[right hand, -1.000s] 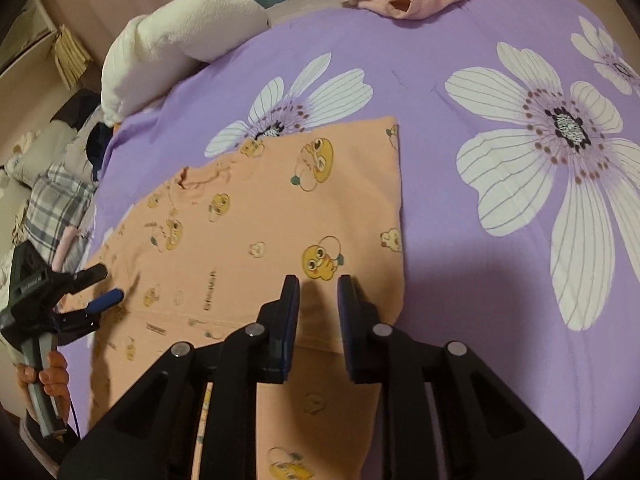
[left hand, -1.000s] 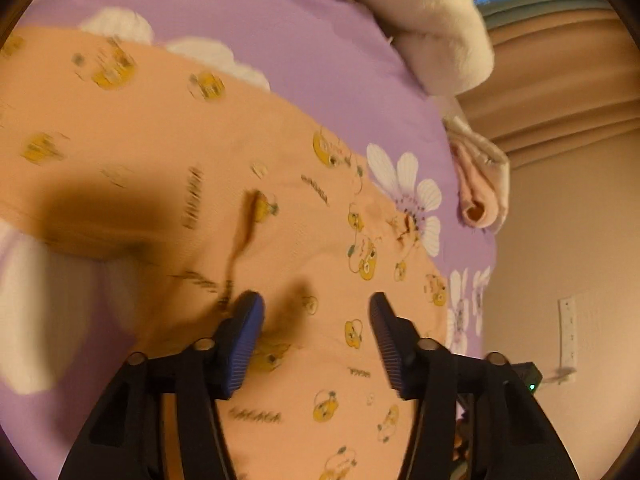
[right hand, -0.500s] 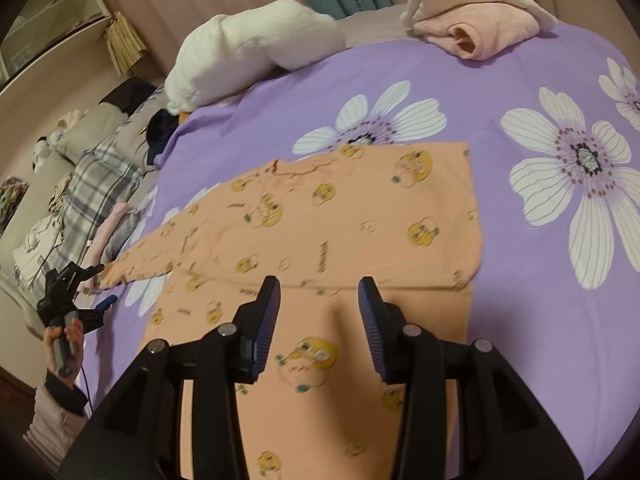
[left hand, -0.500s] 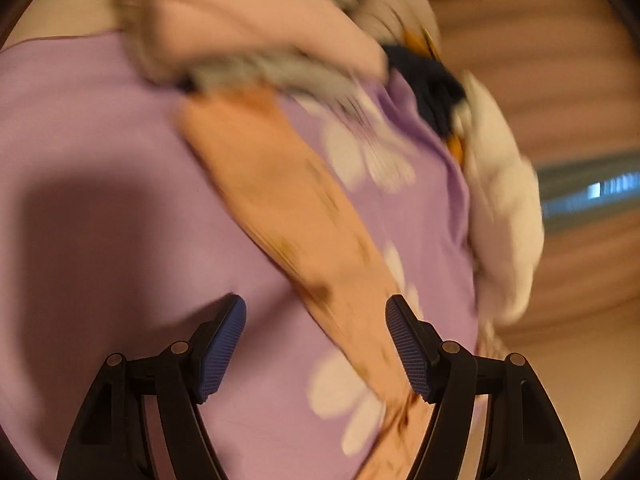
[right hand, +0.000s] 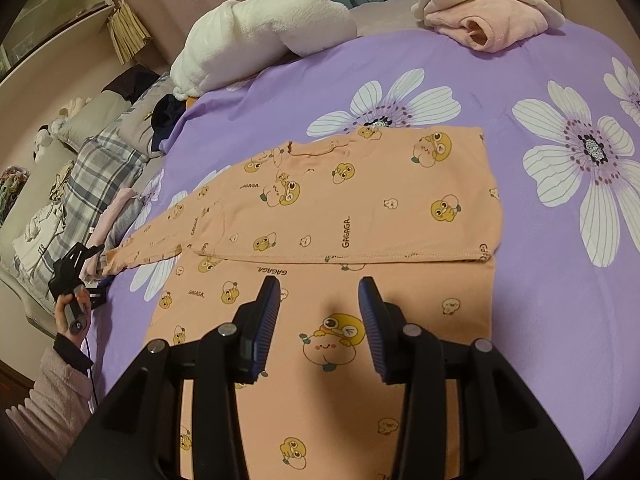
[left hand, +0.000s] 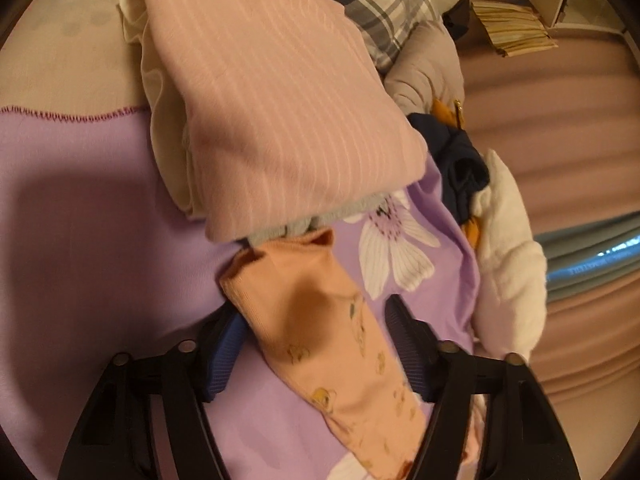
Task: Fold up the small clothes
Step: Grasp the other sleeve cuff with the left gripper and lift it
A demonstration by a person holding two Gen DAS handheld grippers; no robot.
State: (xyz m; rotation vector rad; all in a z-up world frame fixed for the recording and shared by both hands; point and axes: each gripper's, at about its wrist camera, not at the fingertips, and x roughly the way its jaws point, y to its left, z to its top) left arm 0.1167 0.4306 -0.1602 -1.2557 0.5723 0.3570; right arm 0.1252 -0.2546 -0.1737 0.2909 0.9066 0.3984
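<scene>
An orange long-sleeved shirt (right hand: 360,200) with yellow cartoon prints lies flat on the purple flowered blanket (right hand: 560,320). Its lower part is folded up over the body. One sleeve (right hand: 160,236) stretches out to the left. In the left wrist view that sleeve's cuff end (left hand: 320,320) lies between the fingers of my left gripper (left hand: 314,344), whose jaws are closing around it; the pads stand at its edges. The left gripper (right hand: 80,276) also shows small at the left, held in a hand. My right gripper (right hand: 320,312) hovers open over the shirt's near part, with nothing between its fingers.
A folded pink striped garment (left hand: 280,100) lies just past the cuff, on a plaid cloth (left hand: 384,4). A navy item (left hand: 460,160) and a white fluffy pillow (right hand: 256,36) sit at the blanket's edge. Folded pink clothes (right hand: 488,20) lie at the far right.
My left gripper swung from over the shirt's body to the end of the sleeve, which now lies between its fingers. My right gripper opened wider and drew back from the shirt.
</scene>
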